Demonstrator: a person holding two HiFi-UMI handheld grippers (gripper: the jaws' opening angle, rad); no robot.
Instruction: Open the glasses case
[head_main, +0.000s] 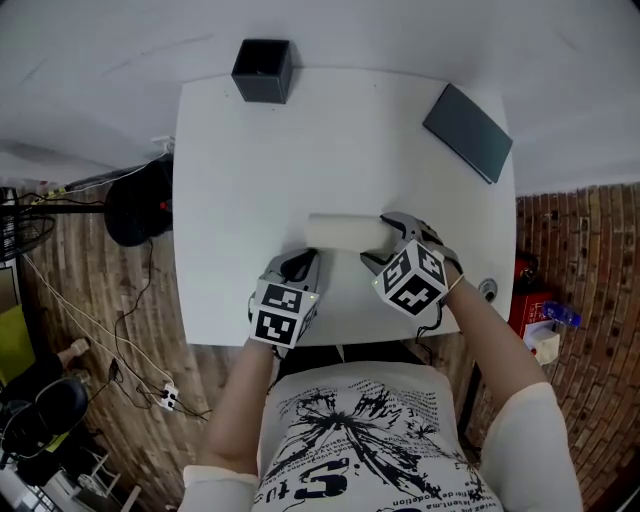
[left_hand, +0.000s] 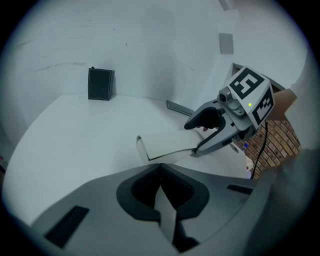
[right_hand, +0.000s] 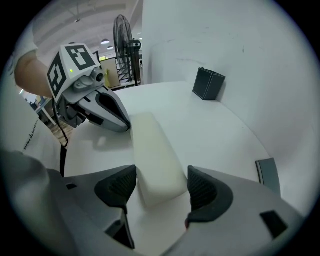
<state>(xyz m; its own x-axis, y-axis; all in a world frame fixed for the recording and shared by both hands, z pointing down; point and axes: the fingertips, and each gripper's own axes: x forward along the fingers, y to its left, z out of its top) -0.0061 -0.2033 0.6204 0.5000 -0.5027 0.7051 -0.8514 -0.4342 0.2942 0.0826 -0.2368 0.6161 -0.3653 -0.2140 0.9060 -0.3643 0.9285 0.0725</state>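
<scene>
Low in the middle of the head view, the long cream glasses case (head_main: 342, 232) lies flat on the white table (head_main: 250, 160). You hold one tool at each end of it.

Your right gripper (right_hand: 156, 187) is at the right end. Its jaws stand apart, and the end of the case sits between the two black pads (right_hand: 117, 187), which are just beside its sides.

Your left gripper (left_hand: 160, 167) is at the left end. Its jaws are pressed together at the tips, right at the case's edge. I cannot tell if they pinch it.

A small dark square box (head_main: 262, 70) stands at the table's top edge. A dark flat slab (head_main: 468, 132) lies at the upper right corner.
</scene>
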